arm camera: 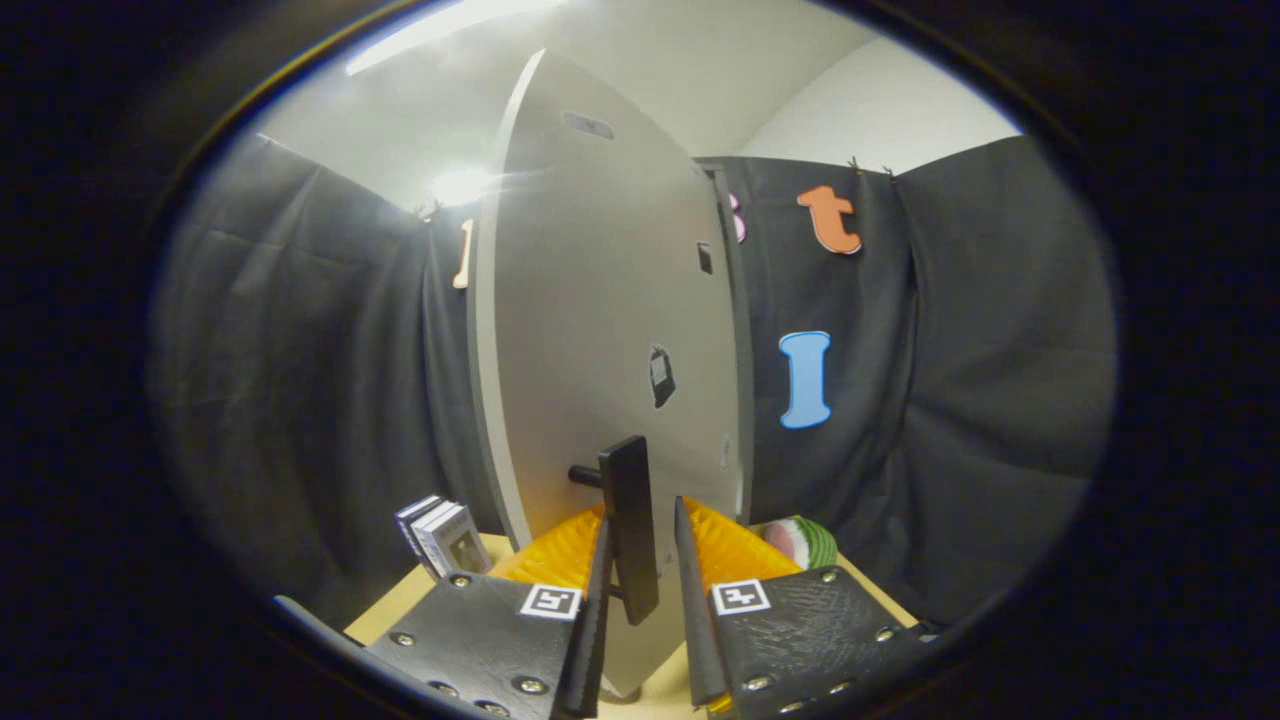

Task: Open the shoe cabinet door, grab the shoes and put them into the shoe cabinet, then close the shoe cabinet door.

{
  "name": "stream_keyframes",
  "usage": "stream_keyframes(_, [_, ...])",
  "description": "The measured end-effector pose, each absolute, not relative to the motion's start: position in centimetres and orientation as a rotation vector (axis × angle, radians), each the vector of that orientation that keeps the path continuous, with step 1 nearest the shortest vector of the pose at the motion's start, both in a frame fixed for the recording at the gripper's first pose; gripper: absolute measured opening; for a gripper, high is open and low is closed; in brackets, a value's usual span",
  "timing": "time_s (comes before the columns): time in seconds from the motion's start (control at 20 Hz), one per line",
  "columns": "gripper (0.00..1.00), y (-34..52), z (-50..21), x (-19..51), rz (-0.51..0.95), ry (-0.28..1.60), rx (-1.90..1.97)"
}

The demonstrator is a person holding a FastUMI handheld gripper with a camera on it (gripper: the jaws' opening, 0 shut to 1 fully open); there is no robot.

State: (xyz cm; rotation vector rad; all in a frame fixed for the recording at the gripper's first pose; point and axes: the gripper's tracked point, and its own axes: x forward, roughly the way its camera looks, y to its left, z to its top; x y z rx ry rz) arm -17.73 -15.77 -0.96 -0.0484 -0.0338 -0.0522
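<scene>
While door (610, 300) stands partly swung, edge-on ahead, jaws (640, 590) sit narrowly parted astride dark handle (630, 525); firm contact unclear. Step judged: door handling. Shoes unseen; small boxes (440, 535) on surface (400, 610). Next: confirm grip, swing along hinge arc.

The shoe cabinet door (610, 330) stands upright just ahead of the gripper (640, 570), its handle (630, 530) between the two parted fingers without visible contact, with small boxes (440, 535) on the table (400, 605) to the left and a round object (805, 543) to the right.
</scene>
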Motion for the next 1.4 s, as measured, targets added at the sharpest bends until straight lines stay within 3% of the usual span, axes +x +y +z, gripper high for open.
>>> stream_keyframes(0.45, [0.32,-23.8,0.0,-21.0,-0.22,-0.077,-0.056])
stream_keyframes(0.55, [0.25,-25.9,0.5,-21.9,-0.256,-0.084,-0.034])
stream_keyframes(0.85, [0.25,-31.0,0.7,-23.9,-0.354,-0.098,-0.012])
stream_keyframes(1.4, [0.26,-28.9,0.9,-25.2,-0.302,-0.123,-0.027])
